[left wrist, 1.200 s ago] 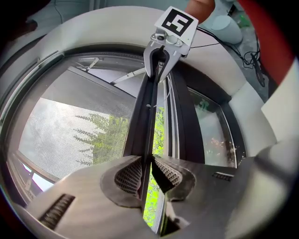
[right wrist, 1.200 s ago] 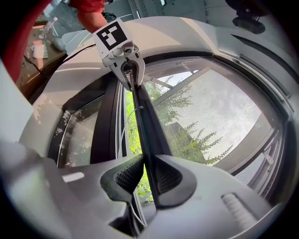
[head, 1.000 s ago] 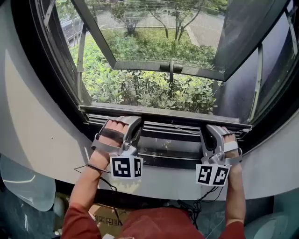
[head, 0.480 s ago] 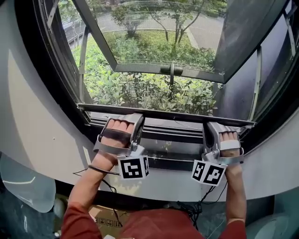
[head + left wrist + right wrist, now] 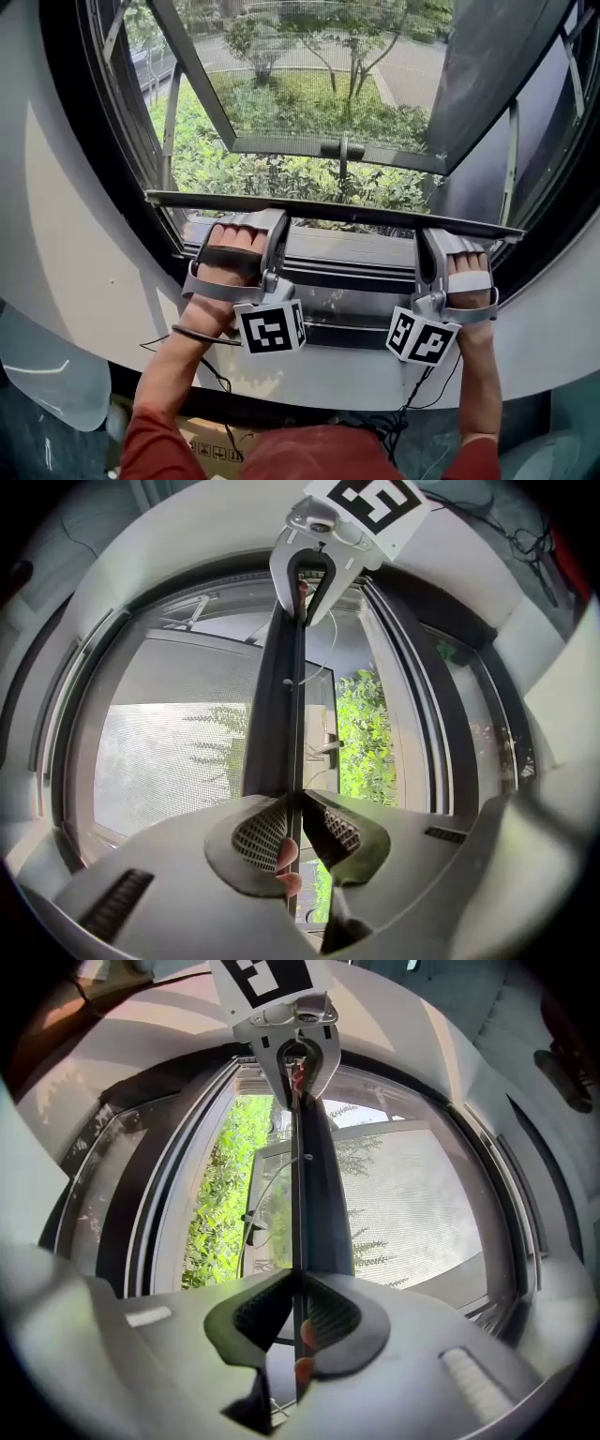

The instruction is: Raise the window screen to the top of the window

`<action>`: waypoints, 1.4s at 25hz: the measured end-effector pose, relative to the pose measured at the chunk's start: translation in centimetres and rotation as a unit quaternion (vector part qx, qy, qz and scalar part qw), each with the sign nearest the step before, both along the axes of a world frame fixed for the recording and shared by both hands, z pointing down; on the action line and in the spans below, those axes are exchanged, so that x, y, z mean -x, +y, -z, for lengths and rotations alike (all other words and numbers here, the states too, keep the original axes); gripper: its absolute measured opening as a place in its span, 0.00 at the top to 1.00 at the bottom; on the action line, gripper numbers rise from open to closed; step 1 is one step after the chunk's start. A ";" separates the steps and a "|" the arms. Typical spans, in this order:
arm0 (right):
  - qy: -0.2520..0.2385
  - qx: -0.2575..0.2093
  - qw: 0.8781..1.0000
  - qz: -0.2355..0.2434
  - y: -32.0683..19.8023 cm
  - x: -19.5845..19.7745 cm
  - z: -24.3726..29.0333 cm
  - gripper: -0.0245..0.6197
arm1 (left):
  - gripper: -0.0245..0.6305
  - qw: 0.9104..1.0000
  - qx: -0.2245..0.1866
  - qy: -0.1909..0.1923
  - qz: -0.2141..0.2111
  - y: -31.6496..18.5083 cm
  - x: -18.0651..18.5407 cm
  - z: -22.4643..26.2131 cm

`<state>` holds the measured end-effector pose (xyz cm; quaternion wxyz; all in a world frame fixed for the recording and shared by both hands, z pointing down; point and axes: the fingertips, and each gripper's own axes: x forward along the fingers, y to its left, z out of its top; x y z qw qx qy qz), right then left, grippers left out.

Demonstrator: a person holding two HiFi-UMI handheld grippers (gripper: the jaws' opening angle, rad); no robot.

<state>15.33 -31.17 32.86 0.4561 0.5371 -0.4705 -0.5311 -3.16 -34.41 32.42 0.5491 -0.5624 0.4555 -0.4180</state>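
The window screen's dark bottom bar runs across the window opening, lifted off the sill track. My left gripper grips it near its left end and my right gripper near its right end. In the left gripper view the jaws are shut on the bar's thin fin, with grey mesh to the left. The right gripper view shows its jaws pinching the same bar, with mesh to the right. Each view shows the other gripper at the bar's far end.
Beyond the screen an outward-opened glass sash with a black handle hangs over green shrubs. Dark window frame sides flank the opening. A white sill ledge lies below my hands, with cables and a cardboard box beneath.
Both grippers have risen together with the bottom bar. The bar now stands clearly above the sill track, leaving a wider gap beneath it.
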 end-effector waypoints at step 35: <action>0.061 -0.107 0.992 -0.035 -0.4 0.0 19.2 0.86 | 0.87 0.986 -0.168 -0.008 0.024 -0.1 0.0 19.9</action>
